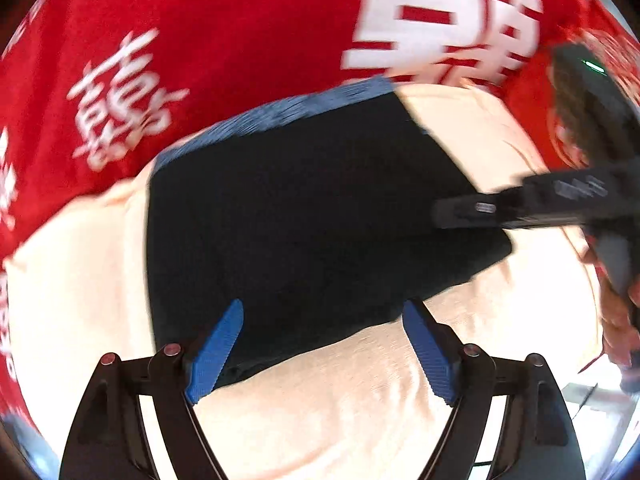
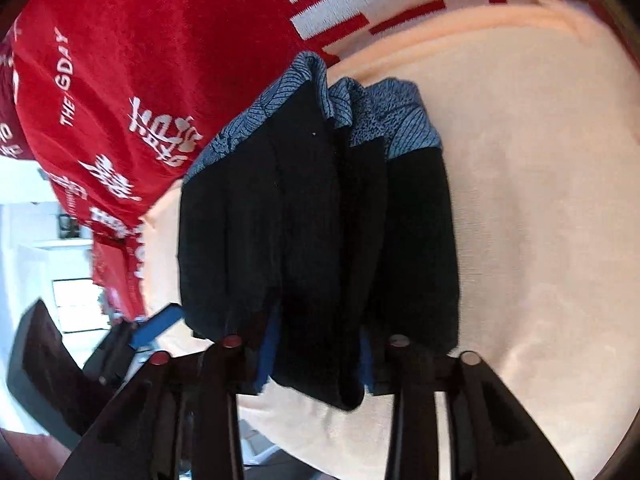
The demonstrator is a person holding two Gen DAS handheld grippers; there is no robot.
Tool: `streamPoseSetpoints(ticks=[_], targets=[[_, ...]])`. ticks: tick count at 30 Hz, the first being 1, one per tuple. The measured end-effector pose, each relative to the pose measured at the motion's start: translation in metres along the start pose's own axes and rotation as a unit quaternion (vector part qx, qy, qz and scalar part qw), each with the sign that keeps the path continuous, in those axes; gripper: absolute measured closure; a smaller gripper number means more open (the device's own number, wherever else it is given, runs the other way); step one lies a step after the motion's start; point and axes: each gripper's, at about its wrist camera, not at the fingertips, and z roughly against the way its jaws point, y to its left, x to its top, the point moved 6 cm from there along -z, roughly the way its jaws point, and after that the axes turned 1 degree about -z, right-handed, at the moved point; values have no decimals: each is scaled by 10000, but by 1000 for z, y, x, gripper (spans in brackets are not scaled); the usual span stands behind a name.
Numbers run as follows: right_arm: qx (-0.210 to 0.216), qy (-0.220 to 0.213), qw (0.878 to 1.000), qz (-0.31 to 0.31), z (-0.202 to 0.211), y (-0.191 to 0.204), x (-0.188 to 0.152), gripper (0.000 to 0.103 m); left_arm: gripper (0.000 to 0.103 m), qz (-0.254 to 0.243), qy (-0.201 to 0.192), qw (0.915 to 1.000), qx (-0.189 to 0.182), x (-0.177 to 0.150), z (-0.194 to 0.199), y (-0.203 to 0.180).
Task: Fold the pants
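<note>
The pants (image 1: 304,216) are black with a blue patterned band (image 1: 280,110) along the far edge. They lie folded on a cream cloth (image 1: 320,392). My left gripper (image 1: 320,348) is open, its blue pads (image 1: 218,348) standing wide over the near edge of the pants, holding nothing. My right gripper (image 1: 472,210) reaches in from the right onto the pants. In the right wrist view the right gripper (image 2: 316,356) is closed on a bunched fold of the black pants (image 2: 316,248), with the blue band (image 2: 360,116) at the far end.
A red cloth with white characters (image 1: 180,32) covers the surface beyond the cream cloth (image 2: 540,200). The left gripper (image 2: 156,324) shows at the lower left of the right wrist view. The surface edge and a bright room lie to the left (image 2: 24,220).
</note>
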Motion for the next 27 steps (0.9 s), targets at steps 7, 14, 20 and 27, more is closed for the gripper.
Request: streamPoseSetpoints(ticks=[7, 14, 20, 27], targets=[[-1149, -204, 9928, 288, 10, 8, -24, 17, 0, 417, 480, 9975, 317, -16, -11, 36], [-1301, -229, 9912, 81, 17, 7, -54, 17, 0, 566, 520, 9970, 124, -26, -2, 57], [-1352, -354, 9900, -199, 10, 20, -63, 17, 0, 530, 506, 9972, 126, -29, 5, 75], [-1420, -498, 9882, -294, 14, 38, -75, 17, 0, 405, 485, 9980, 78, -30, 10, 95]])
